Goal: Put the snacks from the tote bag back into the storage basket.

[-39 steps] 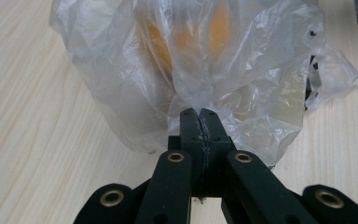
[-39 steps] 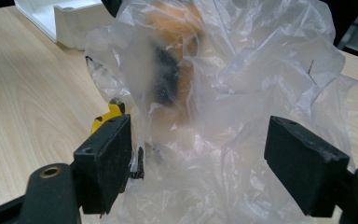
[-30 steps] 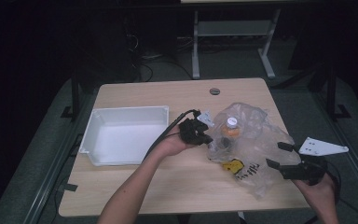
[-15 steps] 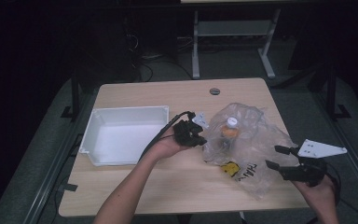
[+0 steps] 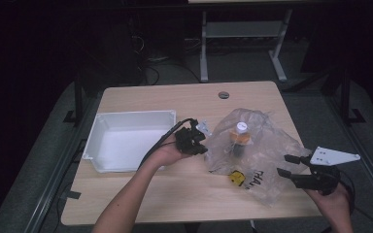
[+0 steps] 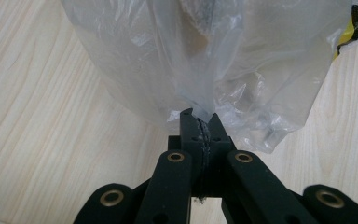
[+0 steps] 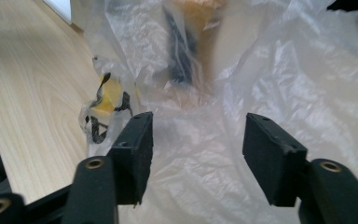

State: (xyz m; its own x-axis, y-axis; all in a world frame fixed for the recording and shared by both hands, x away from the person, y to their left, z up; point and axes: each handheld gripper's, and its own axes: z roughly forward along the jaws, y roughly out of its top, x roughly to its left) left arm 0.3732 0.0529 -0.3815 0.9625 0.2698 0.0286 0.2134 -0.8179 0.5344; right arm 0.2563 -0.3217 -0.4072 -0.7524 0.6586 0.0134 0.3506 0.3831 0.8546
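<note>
A crumpled clear plastic bag [image 5: 257, 150] lies on the right half of the wooden table [image 5: 175, 199]. Inside it stands a bottle [image 5: 239, 138] with a white cap and orange contents, and a yellow-and-black item [image 5: 236, 177] sits at its front edge. My left gripper [image 5: 201, 145] is shut on the bag's left edge; the left gripper view shows the film [image 6: 214, 56] pinched between the closed jaws [image 6: 200, 119]. My right gripper [image 5: 284, 165] is at the bag's right side. Its jaws [image 7: 198, 144] have just been closing and stand apart, with loose film [image 7: 261, 84] between them.
A white rectangular tray [image 5: 126, 121] sits on the table's left half, just beyond the left hand. A round cable hole [image 5: 223, 94] is near the far edge. The table's right edge runs close to my right hand.
The left hand has drawn the bag's edge slightly leftward. The right gripper's jaws have narrowed around the bag's right side while the hand stayed in place.
</note>
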